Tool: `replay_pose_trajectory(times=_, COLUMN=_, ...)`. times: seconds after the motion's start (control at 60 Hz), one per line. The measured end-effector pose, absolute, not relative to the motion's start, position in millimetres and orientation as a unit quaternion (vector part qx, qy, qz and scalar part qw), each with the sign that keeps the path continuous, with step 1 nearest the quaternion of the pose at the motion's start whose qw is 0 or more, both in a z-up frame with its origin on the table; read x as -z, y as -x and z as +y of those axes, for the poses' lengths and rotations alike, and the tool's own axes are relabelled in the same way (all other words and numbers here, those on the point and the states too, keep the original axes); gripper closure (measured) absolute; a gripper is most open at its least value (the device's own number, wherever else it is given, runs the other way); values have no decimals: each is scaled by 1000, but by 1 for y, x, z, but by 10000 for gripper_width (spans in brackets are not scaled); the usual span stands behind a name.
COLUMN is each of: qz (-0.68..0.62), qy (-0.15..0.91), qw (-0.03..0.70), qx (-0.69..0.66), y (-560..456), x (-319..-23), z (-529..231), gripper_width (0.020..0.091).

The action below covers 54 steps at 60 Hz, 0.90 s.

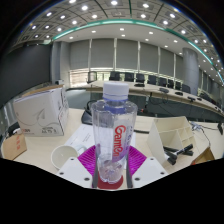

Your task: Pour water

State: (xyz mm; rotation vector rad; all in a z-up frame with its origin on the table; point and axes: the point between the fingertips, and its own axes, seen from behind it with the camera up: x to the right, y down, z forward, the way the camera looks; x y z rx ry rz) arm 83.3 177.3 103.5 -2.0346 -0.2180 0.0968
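Note:
A clear plastic water bottle with a white cap and a red-lettered label stands upright between my fingers. The pink pads press against its lower body on both sides, so my gripper is shut on it. The bottle's base shows low between the fingers, and I cannot tell whether it rests on the table. A small white paper cup stands on the white table, just left of my left finger.
A cardboard box stands on the table at the back left. Sheets of paper and small dark objects lie to the right. Beyond the table are rows of desks and chairs.

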Motion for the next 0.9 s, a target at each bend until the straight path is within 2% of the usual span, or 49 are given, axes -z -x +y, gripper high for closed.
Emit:
replay_pose_trajectory(times=0.133, qz=-83, qy=853, qw=512, qx=-48, y=-87, x=-75, z=177, gripper_width=712)
replay_pose_trajectory(times=0.283, qz=-89, qy=840, qw=534, qx=-41, y=-84, x=-76, z=177, gripper_width=698)
replay_pose_trajectory(times=0.317, qz=-87, qy=839, qw=536, qx=-40, y=-85, x=-77, z=175, gripper_width=672)
replay_pose_trajectory(times=0.417, qz=-86, qy=847, qw=524, qx=-34, y=-89, x=-74, z=172, gripper_width=567)
replay_pose_trajectory(times=0.45, qz=-81, qy=855, qw=510, qx=-32, y=-91, x=-69, z=167, gripper_width=481)
replay_pose_trajectory(times=0.5, qz=-71, qy=863, qw=498, qx=-39, y=-91, x=-71, z=162, gripper_width=273)
replay_pose_trajectory(times=0.517, qz=-68, qy=864, qw=497, qx=-42, y=-91, x=-74, z=160, gripper_width=230)
replay_pose_trajectory(times=0.55, qz=-61, qy=865, qw=496, qx=-45, y=-93, x=-79, z=156, gripper_width=265)
replay_pose_trajectory(times=0.633, qz=-49, qy=868, qw=493, qx=-38, y=-99, x=-99, z=142, gripper_width=237)
replay_pose_trajectory(times=0.9, qz=-20, qy=895, qw=446, qx=-3, y=-88, x=-161, z=53, gripper_width=245)
